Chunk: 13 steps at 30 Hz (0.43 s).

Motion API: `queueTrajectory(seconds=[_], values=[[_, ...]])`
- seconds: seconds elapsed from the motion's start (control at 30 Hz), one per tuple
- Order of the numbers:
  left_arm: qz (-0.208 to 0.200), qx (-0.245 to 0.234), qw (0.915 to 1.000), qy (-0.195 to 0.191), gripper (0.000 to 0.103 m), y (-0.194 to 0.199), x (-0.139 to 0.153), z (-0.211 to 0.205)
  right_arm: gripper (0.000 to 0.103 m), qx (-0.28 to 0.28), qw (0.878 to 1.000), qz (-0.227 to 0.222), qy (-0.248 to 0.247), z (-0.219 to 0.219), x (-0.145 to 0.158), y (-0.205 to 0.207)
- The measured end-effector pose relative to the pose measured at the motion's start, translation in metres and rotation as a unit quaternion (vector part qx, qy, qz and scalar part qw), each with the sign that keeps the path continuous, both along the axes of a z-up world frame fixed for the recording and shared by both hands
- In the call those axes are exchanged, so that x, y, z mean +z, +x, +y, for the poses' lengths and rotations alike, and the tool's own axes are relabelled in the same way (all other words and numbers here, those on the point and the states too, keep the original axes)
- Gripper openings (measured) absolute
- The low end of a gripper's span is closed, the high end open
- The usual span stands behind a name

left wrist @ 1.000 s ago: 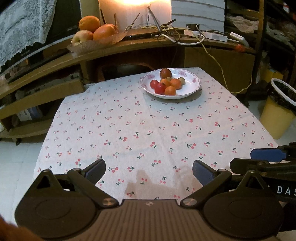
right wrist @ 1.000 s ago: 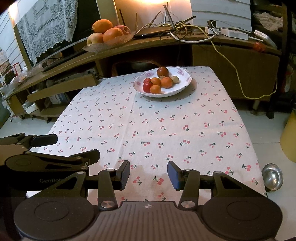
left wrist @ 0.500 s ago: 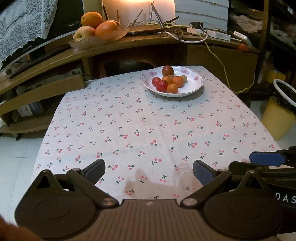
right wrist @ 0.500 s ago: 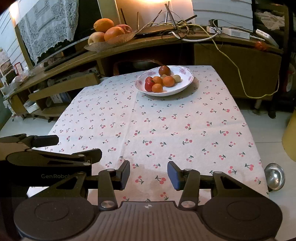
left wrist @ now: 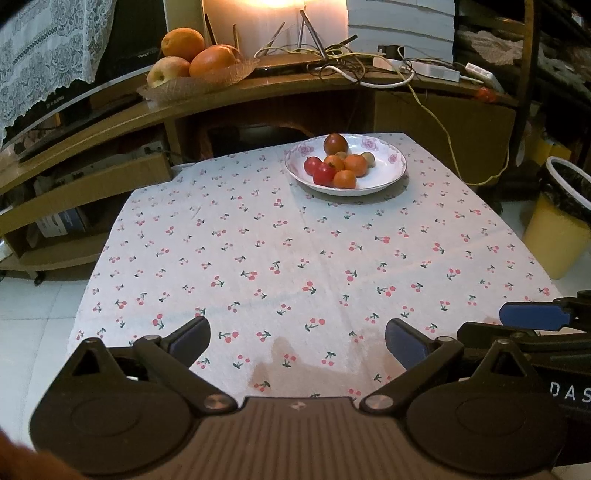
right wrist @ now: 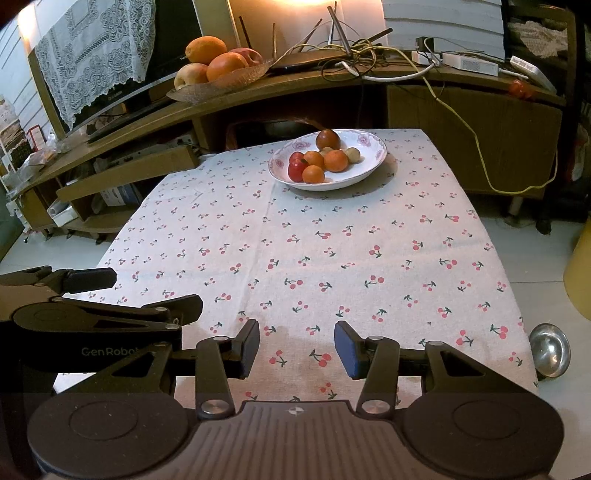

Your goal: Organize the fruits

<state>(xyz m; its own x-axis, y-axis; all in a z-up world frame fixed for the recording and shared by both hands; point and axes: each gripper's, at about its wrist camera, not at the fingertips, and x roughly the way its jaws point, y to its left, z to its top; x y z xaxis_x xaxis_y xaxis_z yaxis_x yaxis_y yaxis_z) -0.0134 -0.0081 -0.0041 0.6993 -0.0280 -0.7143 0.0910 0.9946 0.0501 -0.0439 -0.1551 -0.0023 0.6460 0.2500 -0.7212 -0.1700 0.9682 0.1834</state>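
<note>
Near the surface's [left wrist: 295, 258] front edge I've nudged both released grippers — left gripper [left wrist: 297, 338], right gripper [right wrist: 296, 347] — closer toward the far-edge plate [left wrist: 395, 173] — nothing grasped.

Pretty cluttered room tbh. The landmark is the long curved wooden shelf unit [right wrist: 332, 86] along the back wall. Right above it a warm lamp glow [left wrist: 275, 3] washes out the pale wall. On its left end sits a dark TV screen [right wrist: 110, 92] draped with a white lace cloth [right wrist: 88, 51]; a tangle of cables [left wrist: 343, 62] and a white power strip [right wrist: 469, 62] lie on top. Below it, lower shelves hold boxes. To its right stands a yellow bin with a black liner [left wrist: 557, 229]. Floor in front is white tile [left wrist: 33, 332].
</note>
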Motion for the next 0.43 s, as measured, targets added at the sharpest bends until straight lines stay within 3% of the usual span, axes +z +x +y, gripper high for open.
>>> queueTrajectory(seconds=[0.43], values=[[-0.007,0.005,0.9999,0.006,0.103,-0.0011,0.0011,0.0001,0.053,-0.003,1.000,0.000,-0.001,-0.0019,-0.0013,0.0012]])
